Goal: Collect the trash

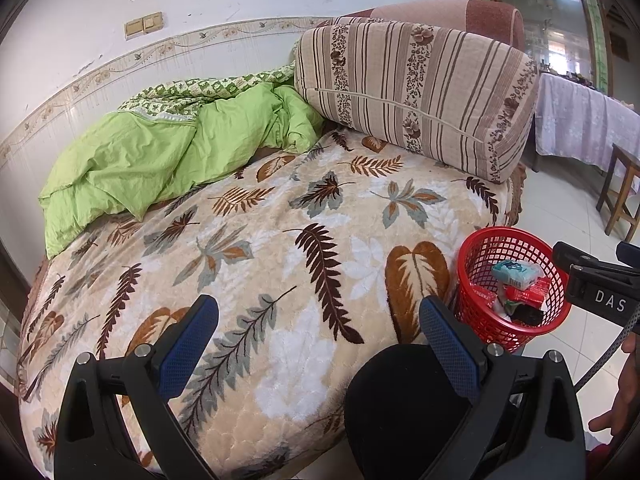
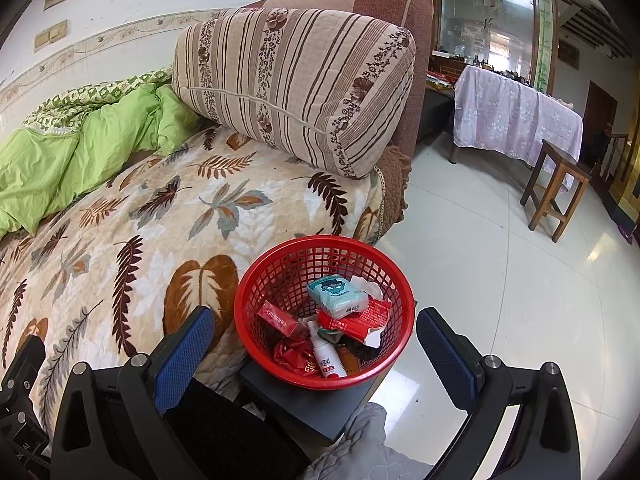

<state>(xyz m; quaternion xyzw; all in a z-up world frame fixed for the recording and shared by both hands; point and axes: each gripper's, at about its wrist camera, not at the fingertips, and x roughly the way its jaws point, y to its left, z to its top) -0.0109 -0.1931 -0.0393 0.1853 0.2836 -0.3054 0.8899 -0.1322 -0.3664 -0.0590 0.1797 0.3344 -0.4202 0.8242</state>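
A red mesh basket (image 2: 256, 280) stands on a dark stool (image 2: 316, 404) beside the bed; it also shows in the left wrist view (image 1: 472, 256). It holds a teal tissue pack (image 2: 338, 294), a red cigarette box (image 2: 278, 320), a white spray bottle (image 2: 326, 354) and red wrappers (image 2: 360, 320). My right gripper (image 2: 316, 332) is open and empty, held just above the basket. My left gripper (image 1: 318, 322) is open and empty over the leaf-patterned blanket (image 1: 280, 248). I see no trash on the bed.
A green quilt (image 1: 160, 152) lies bunched at the bed's far left. A striped cushion (image 1: 416, 92) leans against the brown headboard (image 2: 392, 8). On the tiled floor (image 2: 500, 280) stand a wooden stool (image 2: 556, 188) and a table with a lilac cloth (image 2: 516, 116).
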